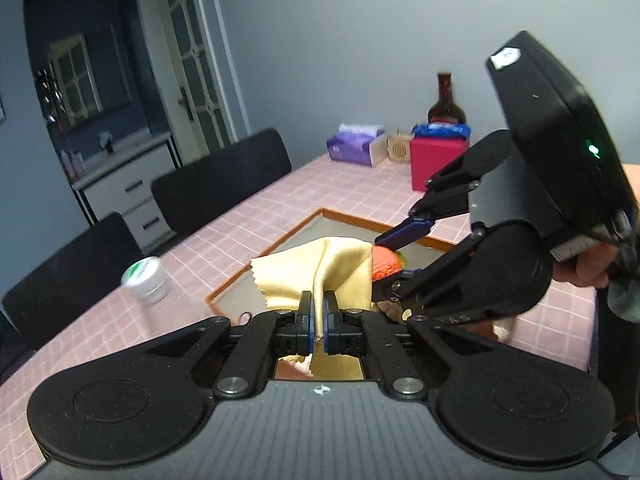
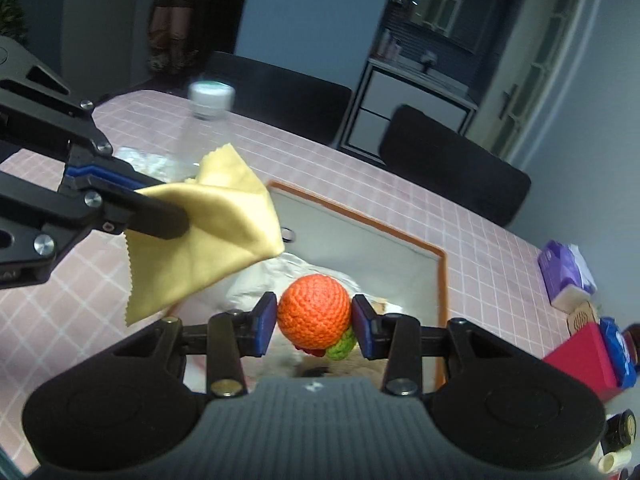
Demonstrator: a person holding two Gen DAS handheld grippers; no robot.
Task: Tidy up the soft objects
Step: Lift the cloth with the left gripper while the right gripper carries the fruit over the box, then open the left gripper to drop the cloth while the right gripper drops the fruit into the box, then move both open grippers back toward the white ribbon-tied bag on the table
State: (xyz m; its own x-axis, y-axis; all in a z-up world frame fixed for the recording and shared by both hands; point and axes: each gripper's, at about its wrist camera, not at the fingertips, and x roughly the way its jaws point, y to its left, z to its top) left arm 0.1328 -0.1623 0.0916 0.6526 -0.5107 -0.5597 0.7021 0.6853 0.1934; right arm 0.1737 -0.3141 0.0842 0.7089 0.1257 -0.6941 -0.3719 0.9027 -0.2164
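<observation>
My left gripper [image 1: 318, 312] is shut on a yellow cloth [image 1: 320, 268], held above an orange-rimmed grey tray [image 1: 288, 240]. The cloth also shows in the right wrist view [image 2: 208, 236], hanging from the left gripper [image 2: 160, 216]. My right gripper [image 2: 314, 320] is shut on an orange crocheted ball [image 2: 314, 310] with green and red parts underneath, above the tray [image 2: 400, 256]. In the left wrist view the right gripper [image 1: 394, 258] and the ball [image 1: 385, 262] sit just right of the cloth. White and brown soft things [image 2: 288, 276] lie in the tray.
The table has a pink checked cover [image 1: 348, 188]. A clear bottle with a white cap [image 1: 146, 280] stands left of the tray. A purple tissue box [image 1: 354, 148], red box [image 1: 434, 162] and dark bottle [image 1: 446, 106] stand at the far end. Black chairs [image 1: 224, 176] line the left side.
</observation>
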